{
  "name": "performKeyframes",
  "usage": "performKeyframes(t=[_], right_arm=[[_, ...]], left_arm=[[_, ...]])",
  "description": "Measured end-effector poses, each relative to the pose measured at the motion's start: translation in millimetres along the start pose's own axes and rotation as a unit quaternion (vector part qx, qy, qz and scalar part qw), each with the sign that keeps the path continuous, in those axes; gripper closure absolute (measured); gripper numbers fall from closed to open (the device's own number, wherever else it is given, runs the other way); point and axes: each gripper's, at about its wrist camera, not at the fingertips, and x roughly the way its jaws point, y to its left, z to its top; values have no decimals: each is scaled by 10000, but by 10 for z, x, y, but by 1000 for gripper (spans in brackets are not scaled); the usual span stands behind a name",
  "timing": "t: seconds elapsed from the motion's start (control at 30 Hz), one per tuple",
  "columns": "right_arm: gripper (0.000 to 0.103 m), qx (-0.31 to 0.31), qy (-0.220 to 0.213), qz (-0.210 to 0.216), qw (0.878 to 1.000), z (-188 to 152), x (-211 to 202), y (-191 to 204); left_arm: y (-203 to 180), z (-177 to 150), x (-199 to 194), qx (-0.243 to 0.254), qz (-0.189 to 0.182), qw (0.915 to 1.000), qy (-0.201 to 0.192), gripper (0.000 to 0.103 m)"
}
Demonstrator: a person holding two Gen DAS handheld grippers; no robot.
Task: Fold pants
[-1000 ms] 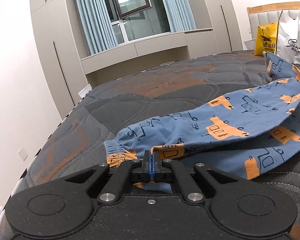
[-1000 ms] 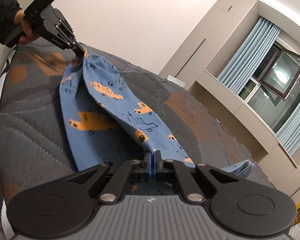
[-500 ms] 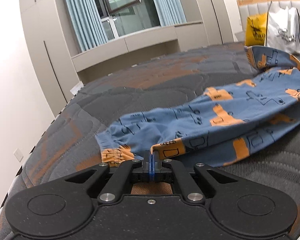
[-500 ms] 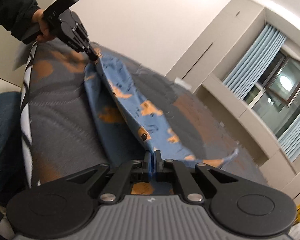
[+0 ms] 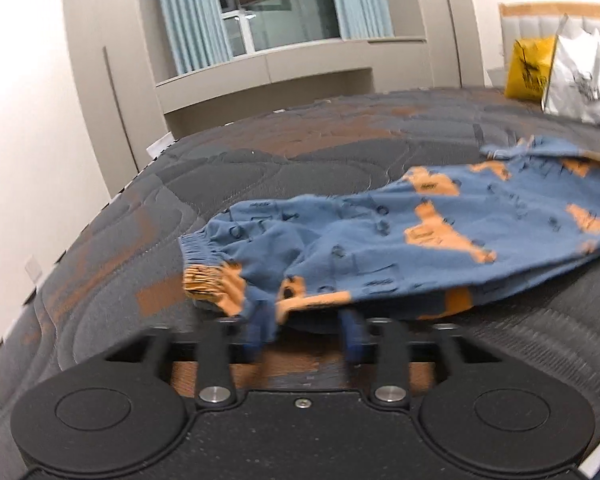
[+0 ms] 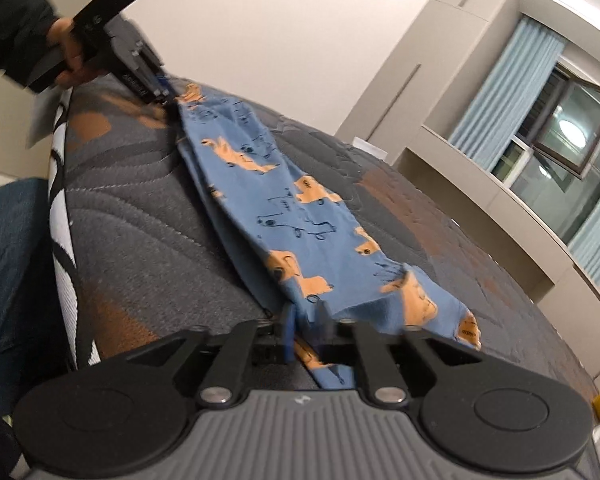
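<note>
Your blue pants [image 5: 420,248], printed with orange vehicles, lie stretched flat along the near part of the dark quilted mattress [image 5: 300,152], folded lengthwise; one elastic end [image 5: 204,256] points at the wardrobe side, the other end is cut off by the right edge of the left wrist view. Your left gripper [image 5: 304,336] has just been opening: its blue pads stand apart with the cloth's edge draped loosely between them, unpinched; motion blur smears the pads, so contact with the left pad is hard to judge. Your right gripper [image 6: 306,330] has also just been opening, its jaws a narrow way apart with a tongue of fabric running through the gap; blur hides whether either pad touches it. In the right wrist view your left hand [image 6: 70,50] holds its tool at the far end of the pants. By the headboard [image 5: 560,12] stand a yellow bag [image 5: 528,68] and a white bag [image 5: 584,76]; their dark lettering is too blurred to read.
</note>
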Motion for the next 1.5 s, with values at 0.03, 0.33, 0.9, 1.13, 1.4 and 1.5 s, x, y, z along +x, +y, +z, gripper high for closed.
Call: performKeyframes(t=[0.03, 0.33, 0.9, 1.13, 1.4, 1.5], right_arm=[[48, 81, -29, -77, 9999, -23, -44, -32], [0, 1786, 225, -1177, 9766, -594, -504, -703], [92, 4442, 577, -761, 8908, -1479, -711, -1867], [96, 3889, 552, -1197, 9118, -1397, -882, -2048], [67, 3742, 858, -1416, 9124, -1537, -750, -1930], [37, 3829, 632, -1459, 9100, -1537, -800, -1991]], left_arm=[[-54, 9, -33, -83, 35, 9999, -66, 26], [-872, 288, -104, -781, -245, 9944, -675, 1], [-2464, 844, 457, -1246, -1701, 9761, -523, 1], [-2368, 1003, 757, -2228, -1939, 9552, -168, 7], [-2285, 1043, 975, -2698, -1844, 9451, 62, 56], [-2300, 1080, 999, -2748, -1960, 9413, 15, 87]])
